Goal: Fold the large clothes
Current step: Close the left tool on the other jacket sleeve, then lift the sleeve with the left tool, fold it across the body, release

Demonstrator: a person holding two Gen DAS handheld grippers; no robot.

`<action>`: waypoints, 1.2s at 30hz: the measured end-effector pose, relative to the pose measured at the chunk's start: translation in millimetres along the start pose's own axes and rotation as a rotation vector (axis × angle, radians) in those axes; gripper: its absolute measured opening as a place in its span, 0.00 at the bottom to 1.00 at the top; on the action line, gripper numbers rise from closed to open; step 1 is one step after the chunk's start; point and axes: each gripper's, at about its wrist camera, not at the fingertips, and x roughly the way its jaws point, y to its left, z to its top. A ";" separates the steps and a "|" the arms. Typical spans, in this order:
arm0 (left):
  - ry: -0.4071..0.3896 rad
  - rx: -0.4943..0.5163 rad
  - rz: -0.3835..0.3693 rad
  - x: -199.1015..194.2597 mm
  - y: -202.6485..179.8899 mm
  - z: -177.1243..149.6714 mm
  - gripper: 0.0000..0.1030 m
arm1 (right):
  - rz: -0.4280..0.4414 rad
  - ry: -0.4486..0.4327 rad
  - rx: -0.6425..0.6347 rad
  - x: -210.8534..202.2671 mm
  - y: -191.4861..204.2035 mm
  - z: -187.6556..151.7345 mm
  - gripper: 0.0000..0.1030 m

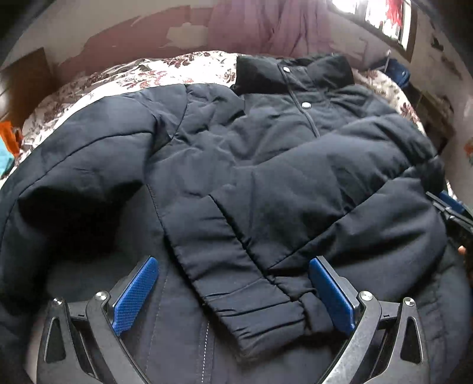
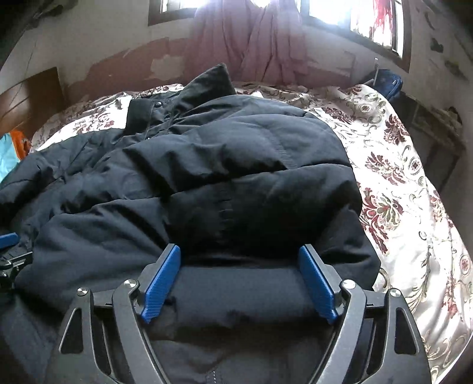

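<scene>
Jacket [image 1: 266, 165], dark navy, padded, lies spread on floral bedspread [image 1: 88, 85], collar [image 1: 295, 73] toward far wall, front snaps closed. Both sleeves folded in across chest; cuffs [image 1: 266, 307] meet near hem, seen only in left wrist view. Left gripper [image 1: 233, 289] wide open, blue pads either side of the cuffs, gripping nothing; right pad looks to touch a cuff. Right gripper [image 2: 239, 280] also wide open, holding nothing, low over jacket's [image 2: 207, 183] right side near hem; whether the pads touch the fabric, cannot tell. Right wrist view shows more of the bedspread [image 2: 399, 192] beside jacket edge, and left gripper's blue tip [image 2: 9, 239] at frame's left edge. Left wrist view shows part of right gripper [image 1: 452, 212] at far right. Pink curtain [image 2: 260, 38] under bright window [image 2: 369, 17] behind bed.
</scene>
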 end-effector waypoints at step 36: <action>-0.386 -1.012 -0.397 -106.5 251.1 -177.5 1.00 | -0.115 0.028 -0.195 -38.3 193.9 19.7 0.87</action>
